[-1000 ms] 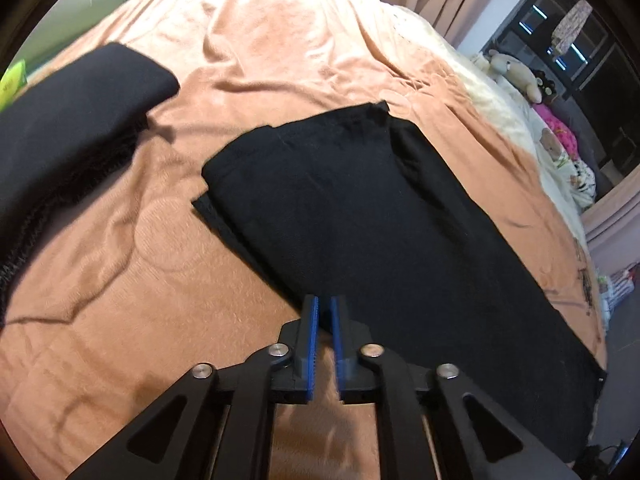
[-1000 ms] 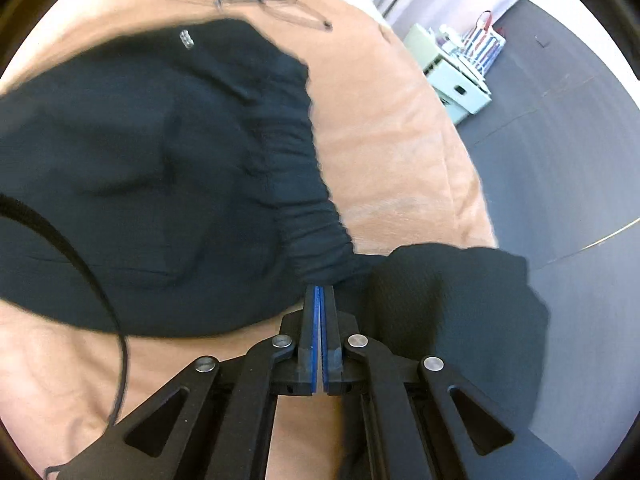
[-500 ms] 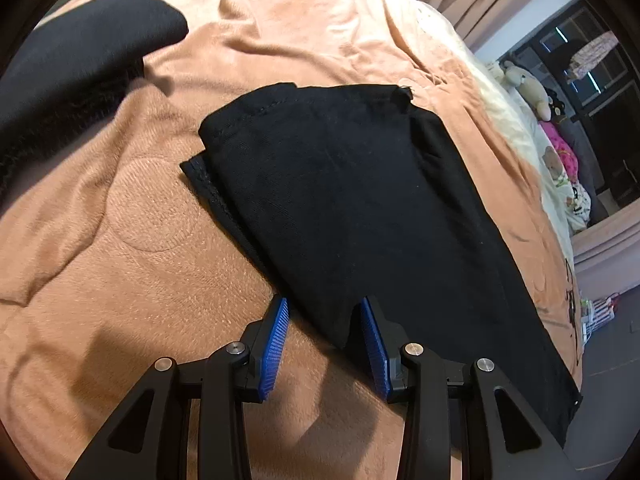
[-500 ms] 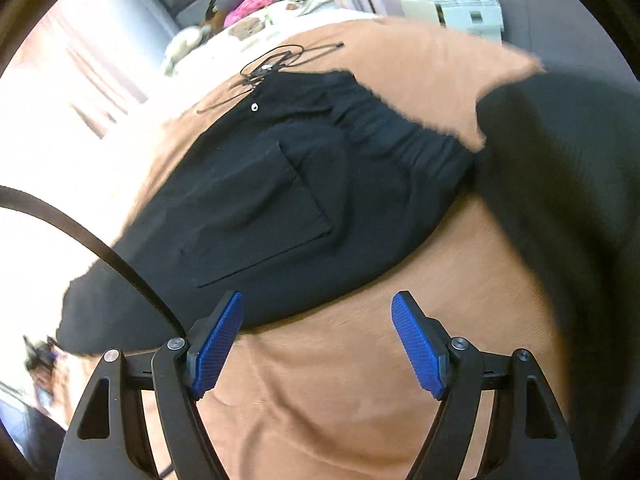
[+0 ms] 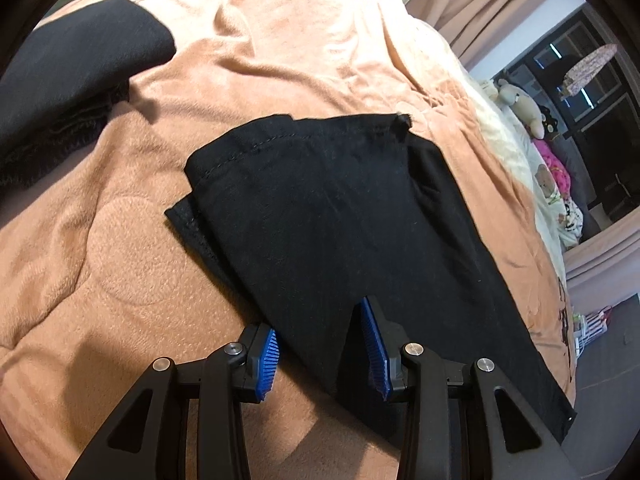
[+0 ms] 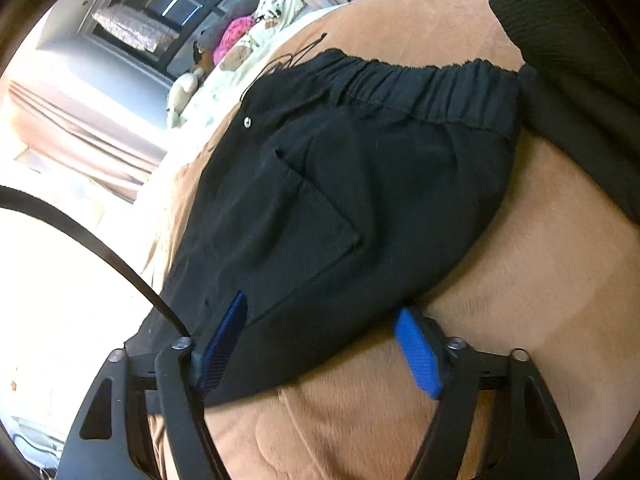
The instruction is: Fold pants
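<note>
Black pants lie folded lengthwise on a peach blanket [image 5: 120, 280]. The left wrist view shows the leg end [image 5: 340, 220] with its hems at the far side. My left gripper [image 5: 320, 356] is open and straddles the near edge of the leg. One blue pad [image 5: 268, 364] sits beside the cloth and the other rests over it. In the right wrist view I see the waistband [image 6: 420, 84] and a back pocket [image 6: 312, 220]. My right gripper [image 6: 320, 350] has its jaws closing around the seat's near edge, and the pads are still clear of the cloth.
Another black garment [image 5: 72, 80] lies at the blanket's far left, and a dark garment [image 6: 580, 60] lies beyond the waistband. A black cable [image 6: 100, 248] crosses the right view. Stuffed toys [image 5: 524, 108] and curtains [image 5: 480, 0] are past the bed's far edge.
Both grippers went from shut to open. The right one left the waistband end, rolled, and dropped to the seat's edge. The left one now straddles the leg's edge.
</note>
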